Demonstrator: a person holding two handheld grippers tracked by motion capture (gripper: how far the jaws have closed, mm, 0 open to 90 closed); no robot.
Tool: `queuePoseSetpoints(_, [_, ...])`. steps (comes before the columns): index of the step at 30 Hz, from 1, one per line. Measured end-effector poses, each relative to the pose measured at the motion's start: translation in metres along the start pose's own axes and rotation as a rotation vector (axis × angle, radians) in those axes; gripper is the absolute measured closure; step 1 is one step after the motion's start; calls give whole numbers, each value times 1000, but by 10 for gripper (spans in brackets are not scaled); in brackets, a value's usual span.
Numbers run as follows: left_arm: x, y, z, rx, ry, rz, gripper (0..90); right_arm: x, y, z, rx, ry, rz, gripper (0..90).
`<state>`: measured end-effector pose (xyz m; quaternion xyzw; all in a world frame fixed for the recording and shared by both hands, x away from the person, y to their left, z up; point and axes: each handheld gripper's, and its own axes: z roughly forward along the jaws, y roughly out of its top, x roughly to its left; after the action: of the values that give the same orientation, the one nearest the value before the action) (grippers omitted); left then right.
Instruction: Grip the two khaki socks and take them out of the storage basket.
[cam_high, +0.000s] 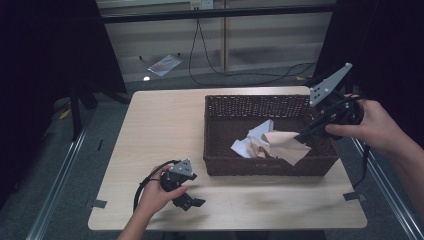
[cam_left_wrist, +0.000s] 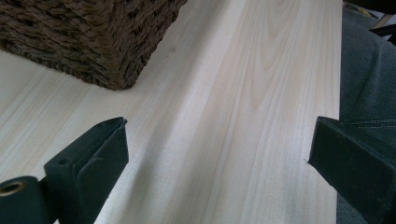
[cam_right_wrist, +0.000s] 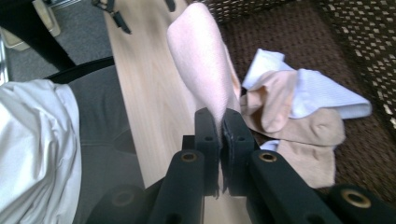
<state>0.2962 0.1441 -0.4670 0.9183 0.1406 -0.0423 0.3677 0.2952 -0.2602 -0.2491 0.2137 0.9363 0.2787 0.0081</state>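
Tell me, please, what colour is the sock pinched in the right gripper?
Pale pink sock, clearest in the right gripper view, clamped by the right gripper.

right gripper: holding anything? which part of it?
Yes. The right gripper is shut on a pale pink sock, pinched at one end; the rest hangs over the wicker basket. The left gripper is open, holding nothing.

Lab, dark curtains (cam_high: 45, 45), trailing cables (cam_high: 210, 65)
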Motion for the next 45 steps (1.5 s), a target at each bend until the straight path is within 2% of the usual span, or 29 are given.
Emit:
queuePoseSetpoints(1, [0,1,-1,17,-2,5,44,2,-1,1,-2,7,-2,873])
queuePoseSetpoints(3, [0,1,-1,21,-2,5,38,5,-5,7,8,21,-8,873])
queuePoseSetpoints(4, [0,0,0,-1,-4,4,38,5,-5,7,8,21,-8,873])
queuePoseSetpoints(7, [0,0,1,-2,-10,5,36,6,-10,17,19,43,-13,871])
queuePoseSetpoints(13, [0,0,1,-3,-2,12,33,9,-16,32,39,60,-22,870])
queuePoseSetpoints(14, [0,1,0,22,-1,19,33,9,-17,36,43,62,-23,870])
queuePoseSetpoints(19, [0,0,1,5,-7,18,32,9,-23,54,68,74,-28,870])
queuePoseSetpoints(20, [0,1,0,19,-4,23,32,9,-23,57,74,77,-29,870])
queuePoseSetpoints(21, [0,0,1,7,-6,20,32,9,-24,60,78,81,-30,870])
queuePoseSetpoints(27, [0,0,1,7,-3,23,32,8,-27,74,113,80,-26,867])
queuePoseSetpoints(29, [0,0,2,-8,-5,21,32,8,-28,78,108,86,-35,866])
queuePoseSetpoints(33, [0,0,2,1,-6,29,32,9,-28,87,139,91,-40,863])
queuePoseSetpoints(35, [0,0,2,-1,-3,26,32,10,-29,92,165,81,-26,860])
queuePoseSetpoints(37, [0,1,0,22,2,29,31,11,-29,97,185,82,-28,855])
queuePoseSetpoints(39, [0,0,0,4,-6,27,31,11,-30,101,195,84,-35,852])
queuePoseSetpoints(43, [0,1,0,20,-5,33,32,12,-30,107,220,75,-37,846])
queuePoseSetpoints(45, [0,0,1,5,-7,34,32,12,-31,109,229,70,-43,843])
